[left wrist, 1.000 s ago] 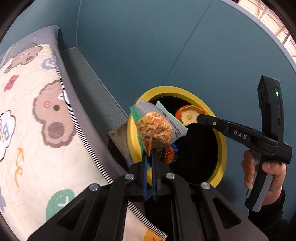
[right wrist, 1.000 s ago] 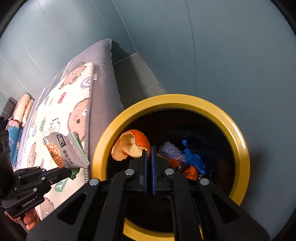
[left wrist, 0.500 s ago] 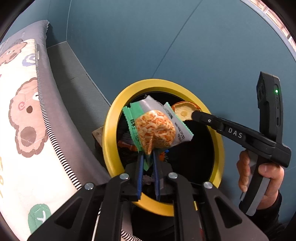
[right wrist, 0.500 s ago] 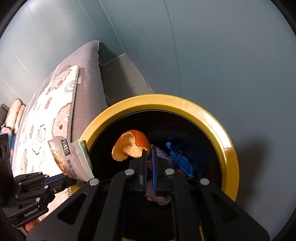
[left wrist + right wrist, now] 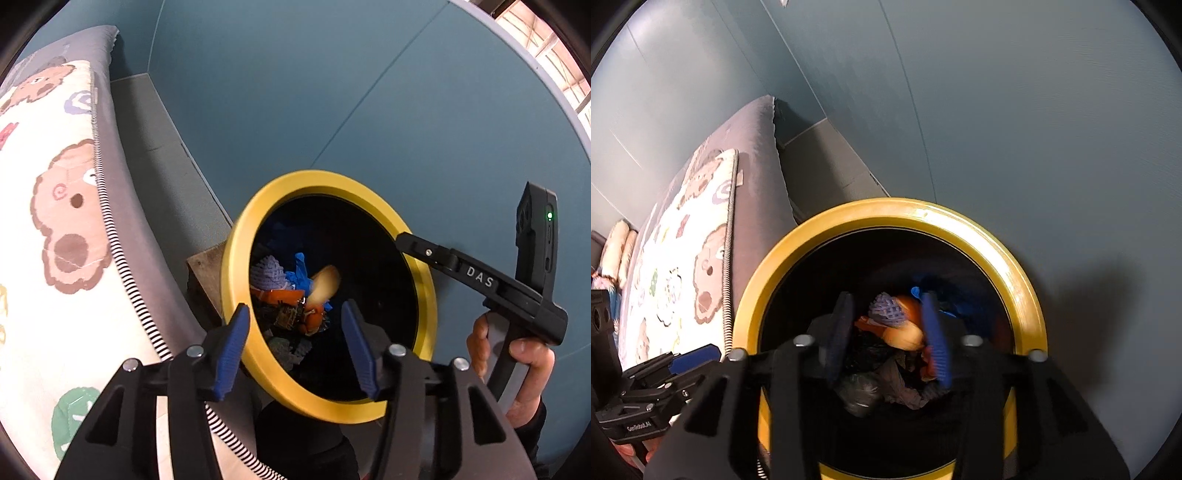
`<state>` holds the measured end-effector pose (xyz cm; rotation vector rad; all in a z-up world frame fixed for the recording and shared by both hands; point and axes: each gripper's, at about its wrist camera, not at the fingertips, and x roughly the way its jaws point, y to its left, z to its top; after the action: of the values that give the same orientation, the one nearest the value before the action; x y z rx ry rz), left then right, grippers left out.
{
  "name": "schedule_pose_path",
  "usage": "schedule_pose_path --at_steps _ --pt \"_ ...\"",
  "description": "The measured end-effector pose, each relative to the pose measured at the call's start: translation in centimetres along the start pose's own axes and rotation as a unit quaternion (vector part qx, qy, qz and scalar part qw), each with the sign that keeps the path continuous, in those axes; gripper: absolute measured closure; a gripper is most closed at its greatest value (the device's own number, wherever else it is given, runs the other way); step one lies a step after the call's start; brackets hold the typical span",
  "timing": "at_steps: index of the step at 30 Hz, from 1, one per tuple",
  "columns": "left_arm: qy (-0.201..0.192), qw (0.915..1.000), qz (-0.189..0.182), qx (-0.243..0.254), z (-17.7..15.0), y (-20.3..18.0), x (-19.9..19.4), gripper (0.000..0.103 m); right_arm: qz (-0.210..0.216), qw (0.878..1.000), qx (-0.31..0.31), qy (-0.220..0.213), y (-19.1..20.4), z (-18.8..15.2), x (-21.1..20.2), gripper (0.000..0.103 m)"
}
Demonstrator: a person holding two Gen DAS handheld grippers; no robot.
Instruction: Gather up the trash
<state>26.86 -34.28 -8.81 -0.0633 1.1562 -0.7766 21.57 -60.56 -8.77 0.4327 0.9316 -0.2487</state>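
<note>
A black trash bin with a yellow rim (image 5: 236,258) (image 5: 886,208) stands beside the bed. My left gripper (image 5: 295,343) hangs over its near edge, its jaws opening with nothing between them. My right gripper (image 5: 888,325) (image 5: 402,240) is over the bin mouth, its jaws also opening and free of anything. A blurred orange peel (image 5: 325,284) (image 5: 905,334) is dropping onto the heap inside. That heap holds a blue glove (image 5: 299,269), a purple knitted piece (image 5: 267,275) and orange scraps. I cannot pick out the snack packet. The left gripper (image 5: 698,356) also shows at lower left.
A bed with a grey mattress (image 5: 122,192) and a bear-print quilt (image 5: 44,221) lies left of the bin. A blue wall (image 5: 332,92) rises behind it. A brown wooden block (image 5: 203,262) sits against the bin's left side. A hand (image 5: 524,354) grips the right tool's handle.
Both grippers have opened. The snack packet has left the left fingers and the orange peel has left the right fingers, both falling into the bin.
</note>
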Motion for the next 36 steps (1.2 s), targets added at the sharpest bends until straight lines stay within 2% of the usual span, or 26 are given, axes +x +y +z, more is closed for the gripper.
schedule_pose_path --at_steps 3,12,16,22,28,30,36 --pt "-0.009 0.9999 0.003 -0.007 -0.4 0.2 -0.9 0.049 0.003 1.0 -0.002 -0.003 0.3 -0.1 -0.7 0.063" --pt "-0.037 0.9987 0.013 -0.033 -1.4 2.8 -4.4 0.049 0.018 0.999 -0.026 -0.001 3.2 -0.5 -2.2 0.063" --pt "-0.054 0.9966 0.022 -0.058 -2.9 5.2 -6.6 0.049 0.032 0.998 -0.049 0.008 6.0 -1.1 -2.2 0.063" --pt "-0.075 0.9904 0.055 -0.102 -6.1 10.1 -10.1 0.049 0.065 0.993 -0.098 0.028 11.4 -3.0 -1.9 0.063" --pt "-0.103 0.9765 0.106 -0.156 -10.9 15.9 -14.4 0.044 0.103 0.982 -0.152 0.054 18.2 -5.8 -0.8 0.063" --pt "-0.115 0.9691 0.126 -0.178 -12.6 18.2 -16.1 0.041 0.11 0.978 -0.165 0.06 20.5 -6.8 -0.4 0.06" --pt "-0.156 0.9505 0.17 -0.207 -16.4 22.5 -20.3 0.028 0.112 0.973 -0.192 0.061 26.6 -10.1 0.5 0.042"
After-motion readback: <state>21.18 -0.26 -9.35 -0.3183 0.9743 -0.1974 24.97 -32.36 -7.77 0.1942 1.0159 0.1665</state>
